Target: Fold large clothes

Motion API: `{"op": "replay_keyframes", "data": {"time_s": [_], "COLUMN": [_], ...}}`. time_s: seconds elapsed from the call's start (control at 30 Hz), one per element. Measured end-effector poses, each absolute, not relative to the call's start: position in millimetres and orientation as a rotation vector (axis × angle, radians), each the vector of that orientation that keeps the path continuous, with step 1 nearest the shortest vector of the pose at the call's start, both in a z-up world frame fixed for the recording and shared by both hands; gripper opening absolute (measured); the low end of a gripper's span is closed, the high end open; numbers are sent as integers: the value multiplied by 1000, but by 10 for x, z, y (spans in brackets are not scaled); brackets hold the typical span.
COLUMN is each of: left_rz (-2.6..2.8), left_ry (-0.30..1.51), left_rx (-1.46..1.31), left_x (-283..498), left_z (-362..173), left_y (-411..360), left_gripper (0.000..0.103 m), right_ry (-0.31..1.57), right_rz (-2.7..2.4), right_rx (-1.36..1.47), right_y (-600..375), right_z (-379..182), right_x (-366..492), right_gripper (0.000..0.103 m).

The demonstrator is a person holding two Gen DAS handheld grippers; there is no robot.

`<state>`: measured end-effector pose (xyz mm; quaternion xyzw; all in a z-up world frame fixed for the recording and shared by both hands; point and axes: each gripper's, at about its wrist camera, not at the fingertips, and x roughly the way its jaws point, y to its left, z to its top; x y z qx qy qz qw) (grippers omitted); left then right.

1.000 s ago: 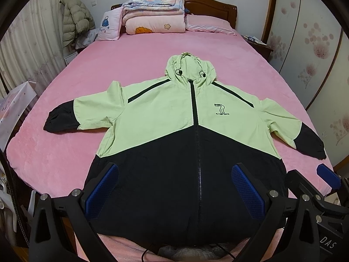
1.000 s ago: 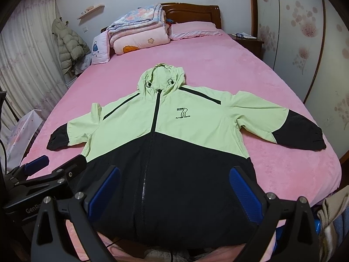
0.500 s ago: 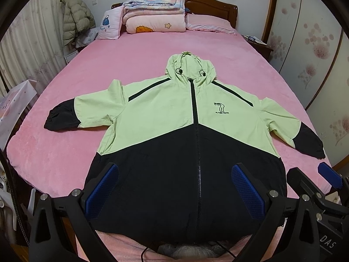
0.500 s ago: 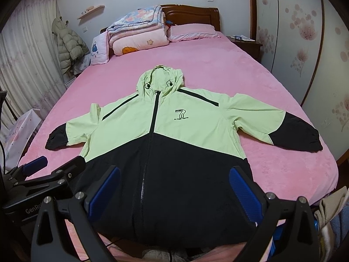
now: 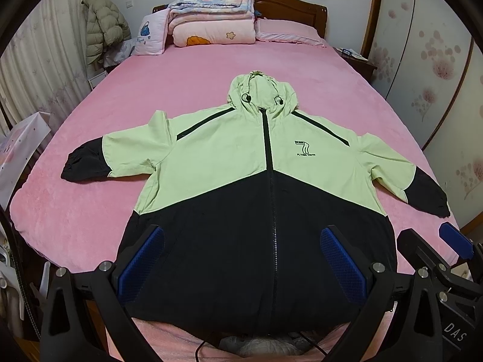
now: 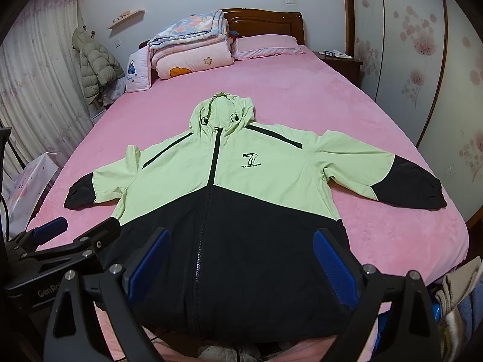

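A large hooded jacket (image 5: 241, 163) (image 6: 229, 175), light green above and black below, lies flat and front up on the pink bed (image 5: 196, 78) (image 6: 286, 96), zipped, sleeves spread to both sides, hood toward the headboard. My left gripper (image 5: 241, 259) hovers open above the black hem with nothing between its blue pads. My right gripper (image 6: 241, 259) is open too, above the same hem and empty. Each gripper shows in the other's view: the right one (image 5: 437, 250) at the lower right, the left one (image 6: 75, 235) at the lower left.
Folded quilts (image 5: 211, 18) (image 6: 187, 51) and pillows (image 5: 286, 31) are stacked by the wooden headboard (image 6: 262, 21). A puffy coat (image 5: 102, 24) hangs at the left by the curtain. A nightstand (image 6: 338, 60) stands at the right. Clothes (image 6: 459, 295) pile at the bed's near right corner.
Both views have shifted slightly; the right wrist camera has tilted up a little, so the jacket sits lower in the frame. The jacket itself has not moved and both grippers stay open.
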<state>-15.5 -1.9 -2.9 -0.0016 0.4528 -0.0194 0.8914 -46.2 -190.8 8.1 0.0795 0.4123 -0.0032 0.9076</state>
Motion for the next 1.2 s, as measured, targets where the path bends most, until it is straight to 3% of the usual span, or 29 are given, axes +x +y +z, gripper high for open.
{"op": "replay_keyframes", "data": {"time_s": [1.2], "left_rz": [-86], "left_ry": [921], "left_rx": [76], "left_x": [-17], "left_z": [163], "left_y": [-533], "left_gripper": [102], "right_ry": [793], "right_rz": [-74], "right_rx": [273], "right_y": [-2588], "right_z": [14], "right_x": [-509], "right_gripper": [96]}}
